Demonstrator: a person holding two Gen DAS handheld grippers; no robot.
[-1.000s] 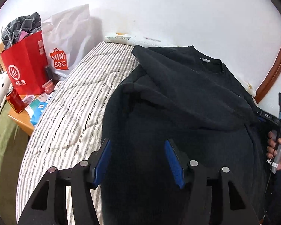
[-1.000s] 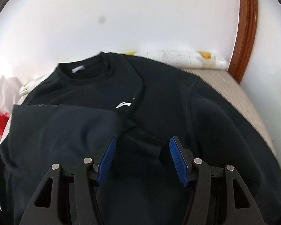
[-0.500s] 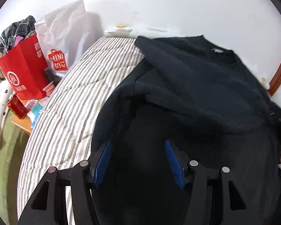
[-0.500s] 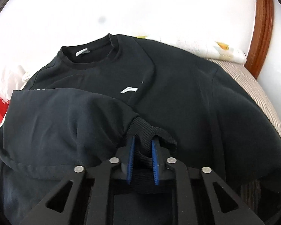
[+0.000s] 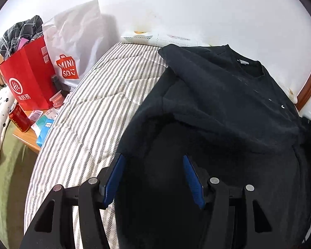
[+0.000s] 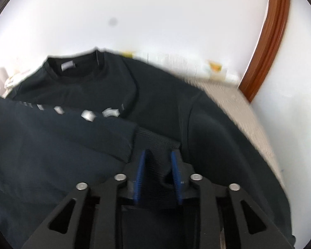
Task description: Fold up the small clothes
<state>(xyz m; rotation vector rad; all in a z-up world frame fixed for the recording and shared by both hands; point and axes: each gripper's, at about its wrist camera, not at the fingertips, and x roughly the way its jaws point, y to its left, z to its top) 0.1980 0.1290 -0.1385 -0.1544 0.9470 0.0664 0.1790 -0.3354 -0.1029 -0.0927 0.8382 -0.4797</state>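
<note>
Sweatshirt (image 6: 197, 108) sleeve cuff (image 6: 157, 143) slips free as my right tool (image 6: 158, 166) reopens, sleeve folded across; left tool (image 5: 153, 174) hovers open, empty.

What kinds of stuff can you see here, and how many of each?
Black sweatshirt: 1
Shopping bags, red and white: 2
Red drink can: 1
Grippers, left and right: 2
Total: 6

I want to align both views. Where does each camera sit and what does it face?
Left wrist: behind the left gripper, facing the black cotton sweatshirt, striped mattress, red paper bag.
Right wrist: behind the right gripper, its blue pads around the ribbed sleeve cuff.
Shared: sweatshirt, white wall.
</note>
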